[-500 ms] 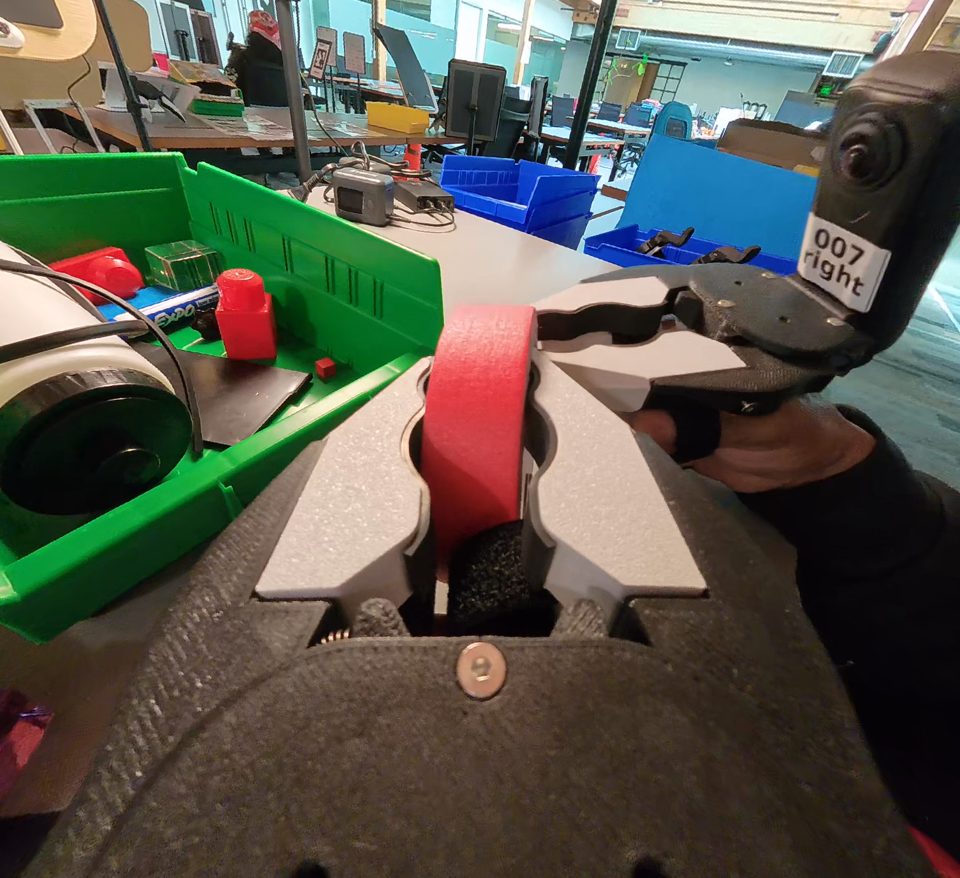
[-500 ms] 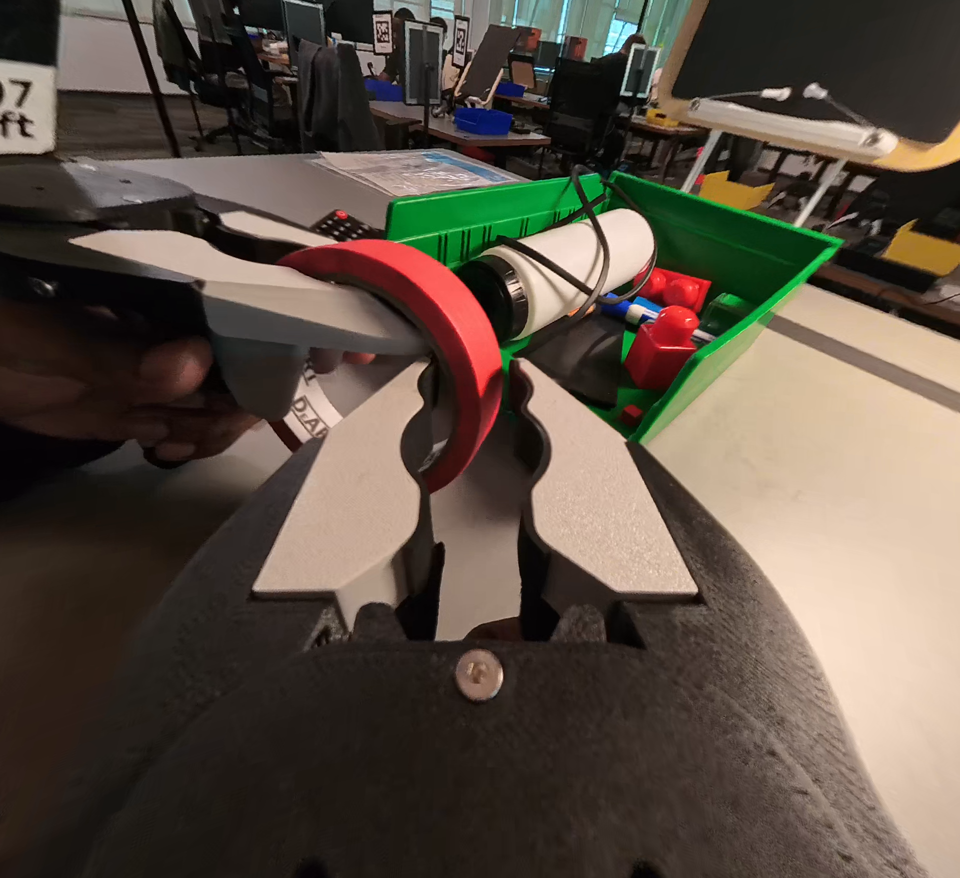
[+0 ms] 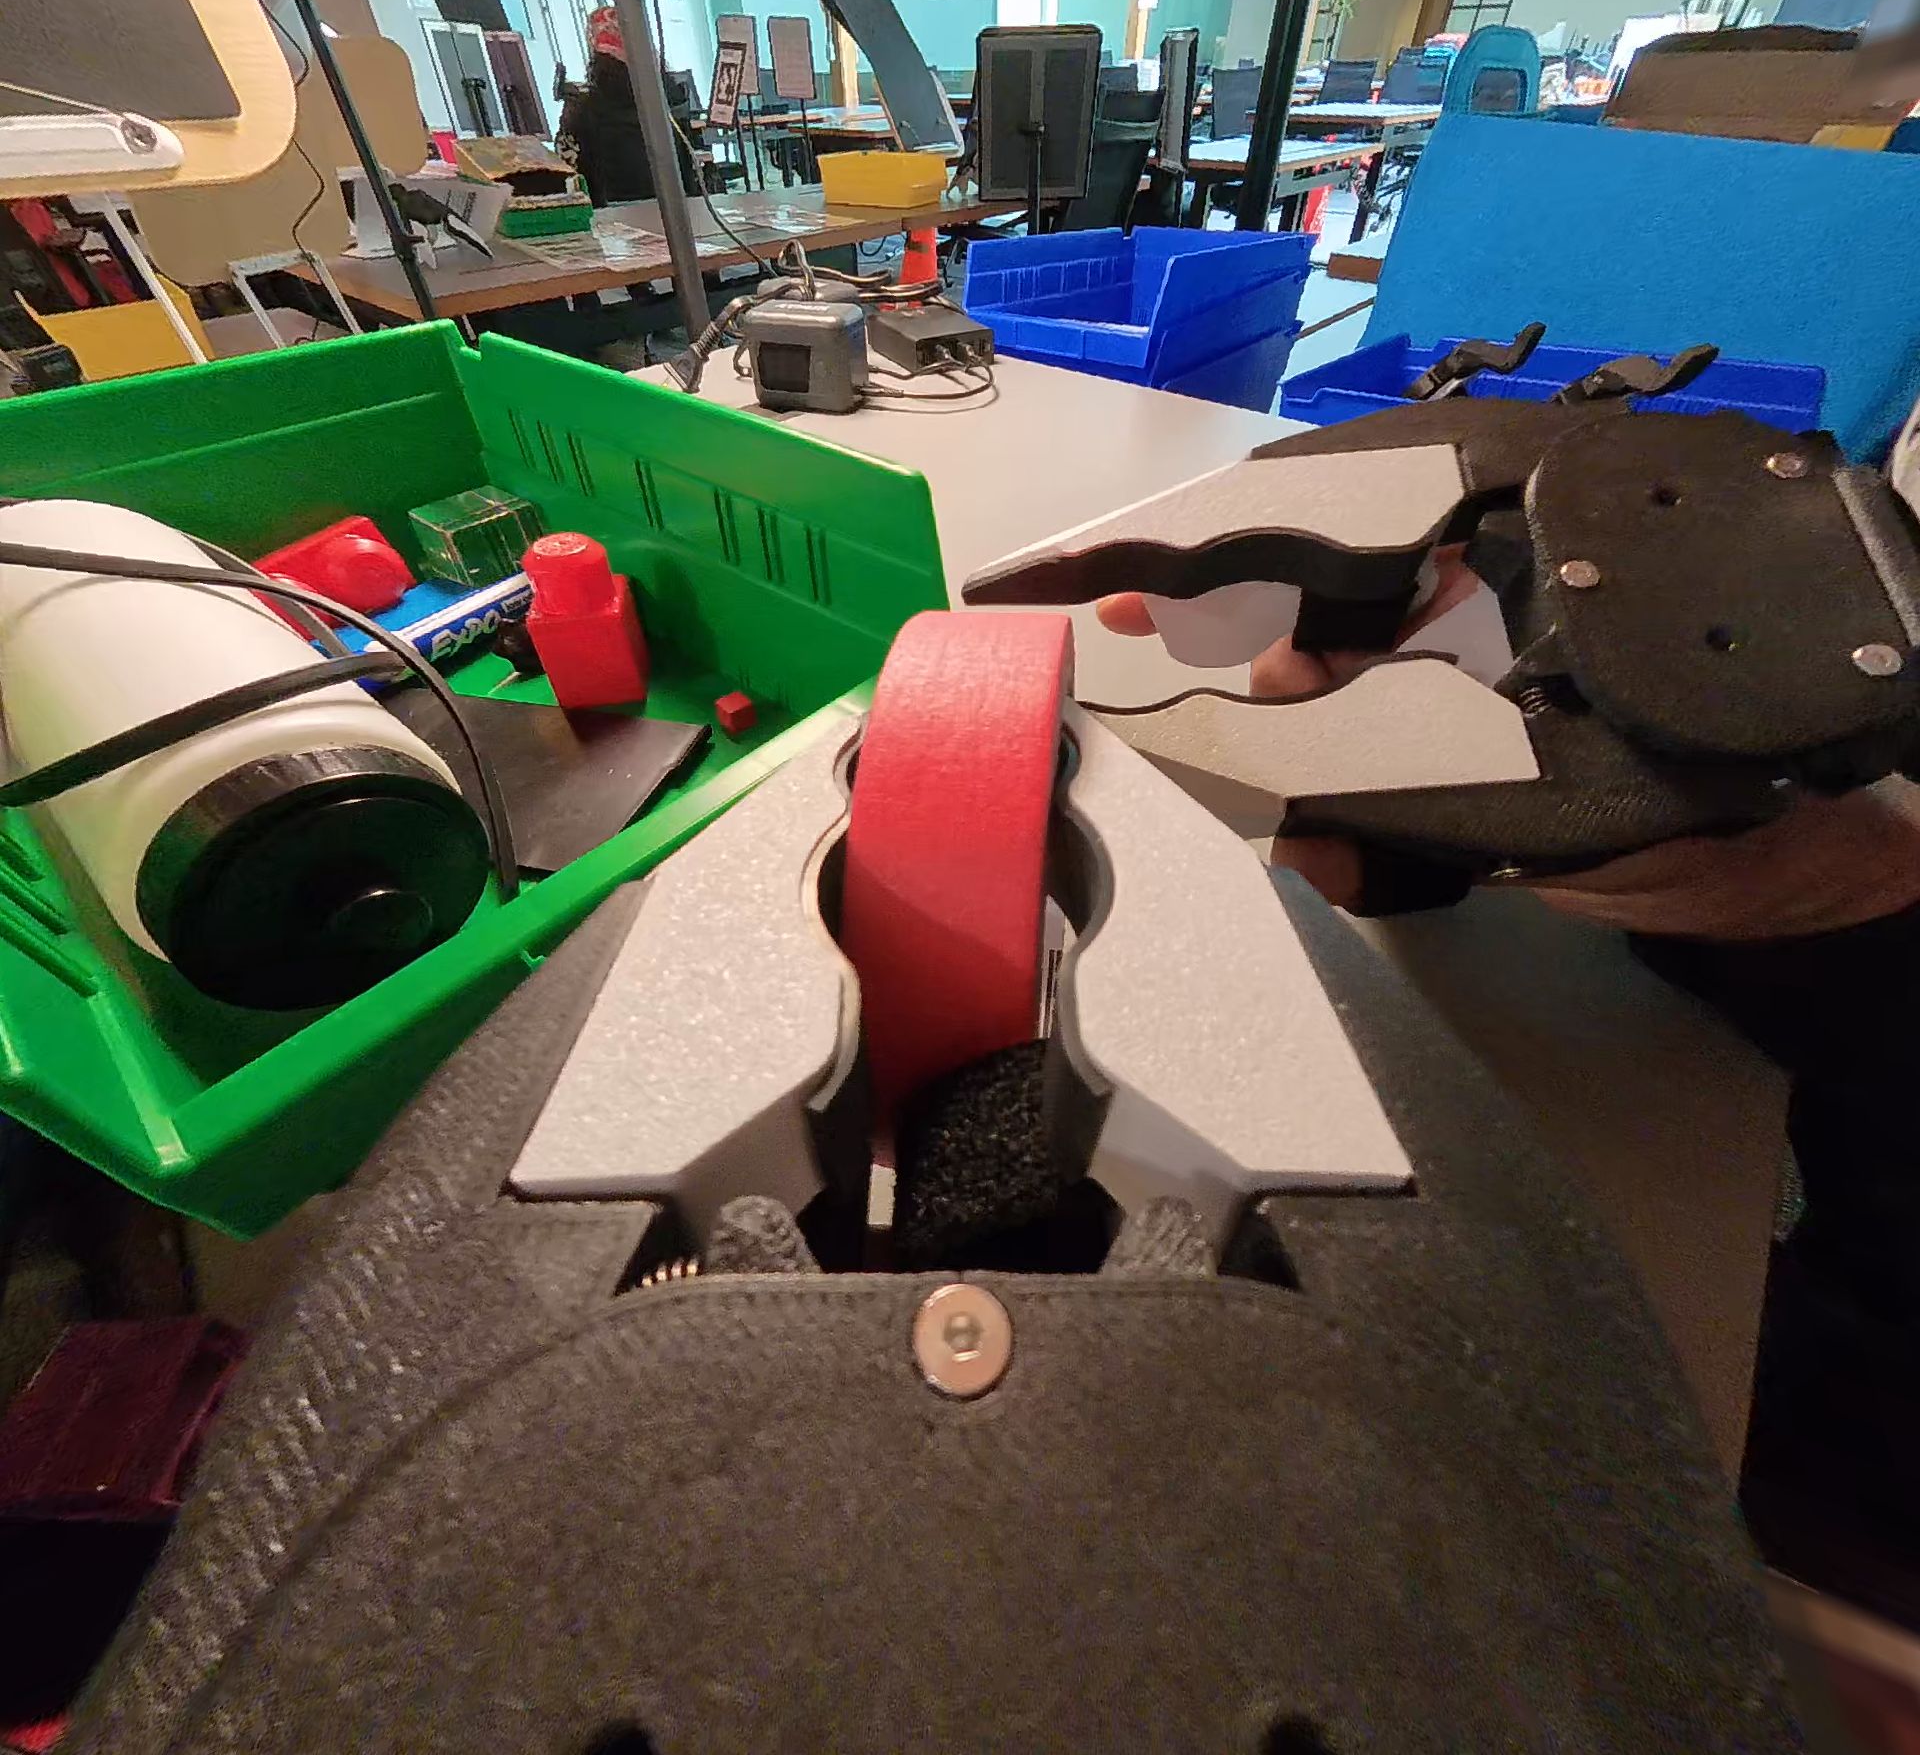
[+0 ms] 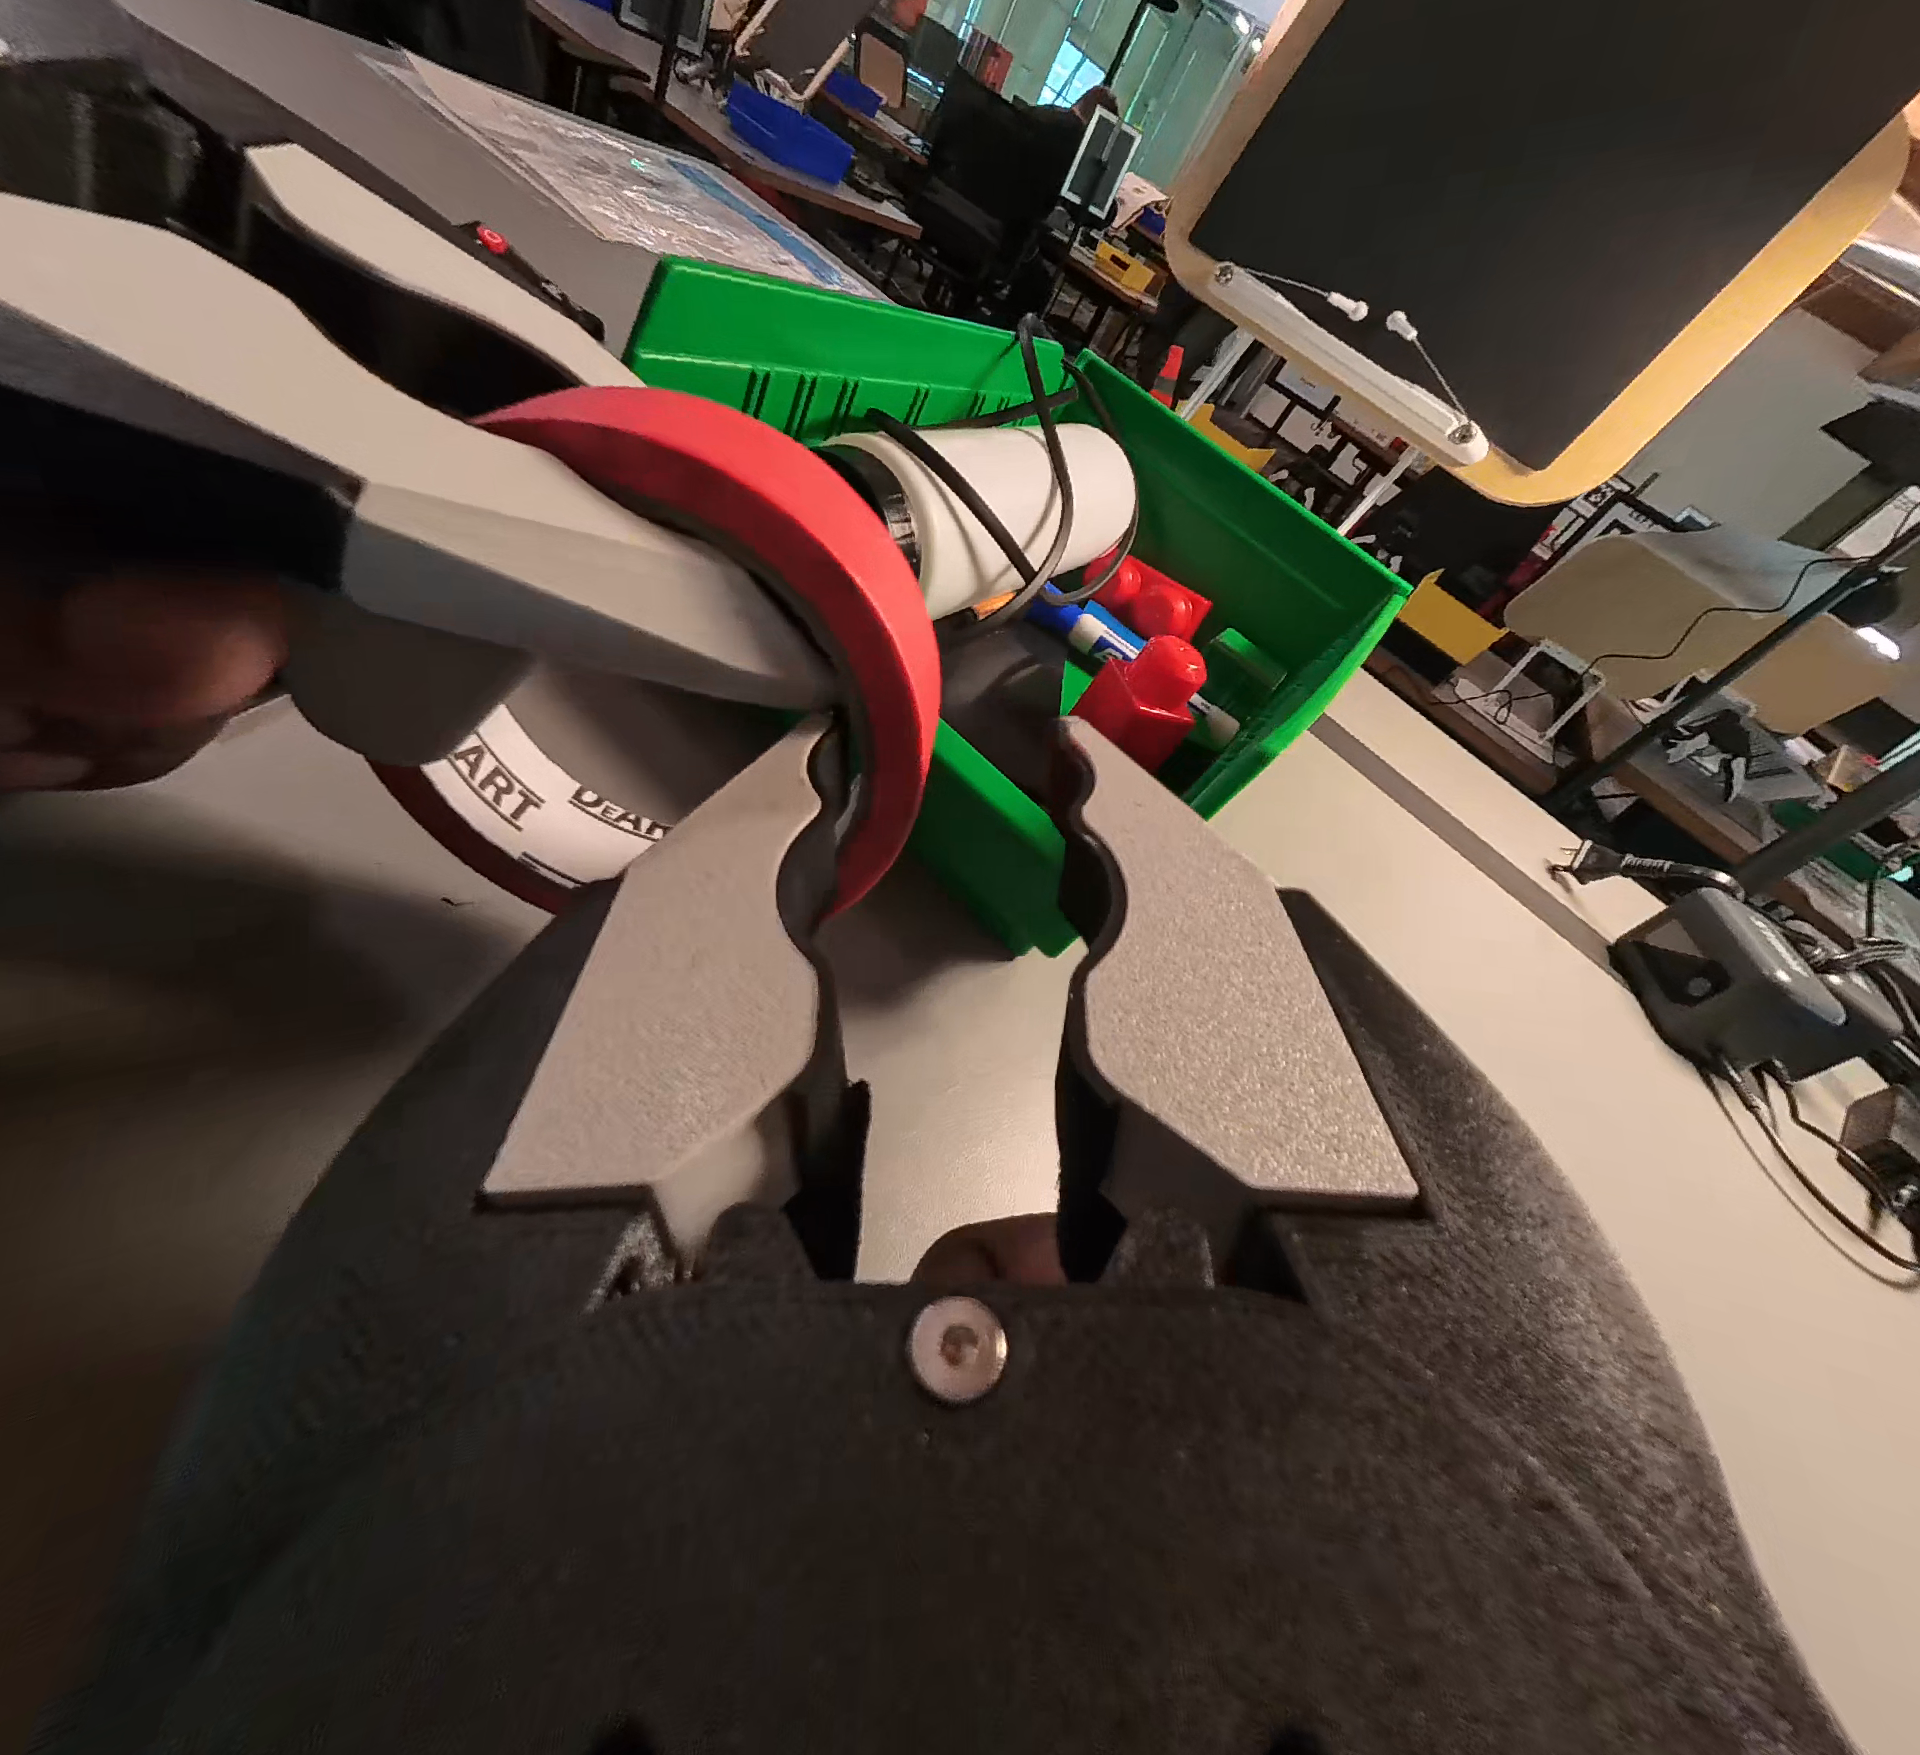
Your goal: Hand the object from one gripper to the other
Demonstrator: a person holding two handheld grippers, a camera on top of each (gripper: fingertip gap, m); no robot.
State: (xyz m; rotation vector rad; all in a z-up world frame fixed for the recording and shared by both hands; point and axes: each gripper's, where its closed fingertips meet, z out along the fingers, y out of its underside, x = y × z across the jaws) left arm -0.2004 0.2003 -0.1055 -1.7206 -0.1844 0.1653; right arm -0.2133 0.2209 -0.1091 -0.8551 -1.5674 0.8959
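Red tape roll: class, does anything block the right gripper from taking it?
Nothing visible does. The left gripper is shut on the red tape roll, and the right gripper is open right at its rim, with only air between.

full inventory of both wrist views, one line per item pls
tape roll: 1, red, clamped in the left hand-held gripper
bin: 1, green, on the table left of the tape
bottle: 1, white with black cap, lying in the green bin, black cable over it
toy blocks: at least 2, red, in the green bin
marker: 1, blue and white, in the green bin
clear cube: 1, greenish, in the green bin
bins: 2, blue, far side of the table
chargers: 2, dark grey, on the table with cables
table: 1, grey
left hand-held gripper: shut on the tape roll
right hand-held gripper: open, beside the roll's edge
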